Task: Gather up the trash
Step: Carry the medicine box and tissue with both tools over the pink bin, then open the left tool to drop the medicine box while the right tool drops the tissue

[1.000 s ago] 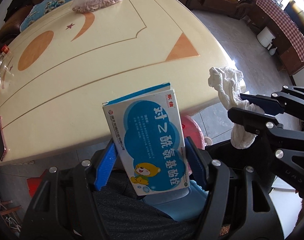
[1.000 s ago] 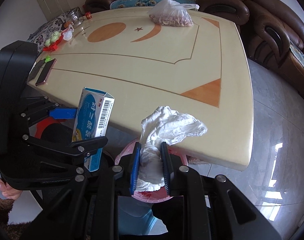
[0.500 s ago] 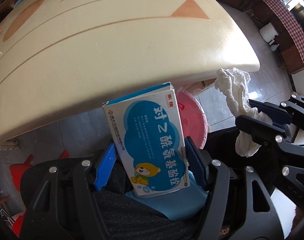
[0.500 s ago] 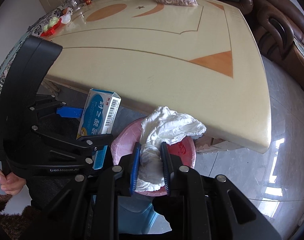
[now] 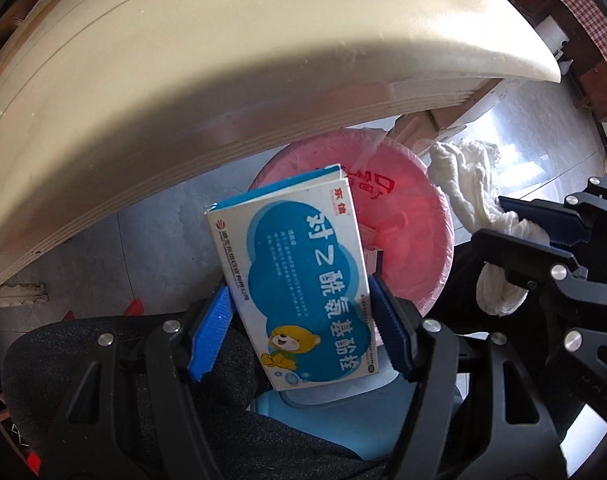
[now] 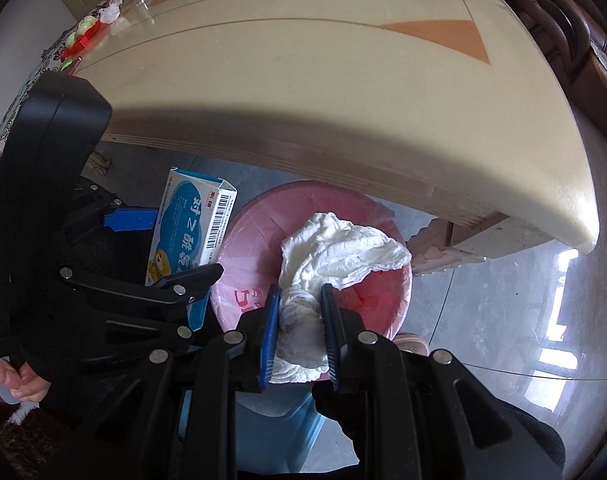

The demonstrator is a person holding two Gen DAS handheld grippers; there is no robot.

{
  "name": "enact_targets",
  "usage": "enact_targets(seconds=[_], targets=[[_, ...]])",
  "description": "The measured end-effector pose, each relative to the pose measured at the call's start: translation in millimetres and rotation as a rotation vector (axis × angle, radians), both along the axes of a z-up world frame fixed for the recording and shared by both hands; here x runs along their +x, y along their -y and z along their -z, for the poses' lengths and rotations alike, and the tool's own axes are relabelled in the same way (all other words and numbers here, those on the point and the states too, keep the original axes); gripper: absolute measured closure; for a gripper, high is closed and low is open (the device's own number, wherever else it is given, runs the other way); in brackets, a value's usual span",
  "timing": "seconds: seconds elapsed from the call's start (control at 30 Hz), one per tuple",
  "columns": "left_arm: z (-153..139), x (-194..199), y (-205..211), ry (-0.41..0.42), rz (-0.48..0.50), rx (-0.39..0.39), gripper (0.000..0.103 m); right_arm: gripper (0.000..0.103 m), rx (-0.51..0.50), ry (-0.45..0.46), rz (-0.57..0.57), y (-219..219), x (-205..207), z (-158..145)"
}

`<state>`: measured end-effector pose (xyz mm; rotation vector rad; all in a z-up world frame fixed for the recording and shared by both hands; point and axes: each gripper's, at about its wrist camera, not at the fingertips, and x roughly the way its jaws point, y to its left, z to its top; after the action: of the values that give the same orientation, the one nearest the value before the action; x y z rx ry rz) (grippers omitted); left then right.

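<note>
My left gripper (image 5: 299, 292) is shut on a blue and white medicine box (image 5: 299, 280) and holds it upright just left of a bin lined with a pink bag (image 5: 407, 240). The box also shows in the right wrist view (image 6: 183, 236). My right gripper (image 6: 301, 300) is shut on a crumpled white tissue (image 6: 335, 256) and holds it over the pink-lined bin (image 6: 255, 256). The tissue also shows at the right of the left wrist view (image 5: 471, 192). The bin stands on the floor under the table's edge.
The cream table (image 6: 343, 80) with orange inlays overhangs the bin; its edge (image 5: 223, 92) is close above both grippers. Small items (image 6: 83, 36) lie at its far left. A brown sofa (image 6: 563, 20) stands at the right. Grey tiled floor (image 6: 503, 288) lies to the right.
Both grippers have dropped from above the tabletop to below its edge, still holding the box and the tissue. The pink-lined bin has come into full view beneath them.
</note>
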<state>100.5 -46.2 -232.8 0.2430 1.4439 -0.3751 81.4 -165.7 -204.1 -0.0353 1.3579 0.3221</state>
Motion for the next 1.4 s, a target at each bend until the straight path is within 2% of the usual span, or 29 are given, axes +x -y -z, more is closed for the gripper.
enact_targets(seconds=[0.27,0.67,0.93,1.07,1.27,1.4], targets=[[34,-4,17,-0.046,0.005,0.015,0.037,0.082,-0.003,-0.031,0.060,9,6,49],[97,-6,15,-0.126,-0.054,0.016,0.037,0.082,0.045,-0.105,0.186,26,12,130],[131,5,11,-0.200,-0.104,0.003,0.037,0.082,0.054,-0.166,0.208,31,18,159],[142,12,7,-0.240,-0.137,-0.031,0.037,0.082,0.056,-0.195,0.203,32,21,171],[147,16,9,-0.246,-0.144,-0.034,0.037,0.082,0.068,-0.227,0.218,33,25,181],[143,17,8,-0.221,-0.148,-0.024,0.037,0.082,0.074,-0.237,0.217,34,27,184]])
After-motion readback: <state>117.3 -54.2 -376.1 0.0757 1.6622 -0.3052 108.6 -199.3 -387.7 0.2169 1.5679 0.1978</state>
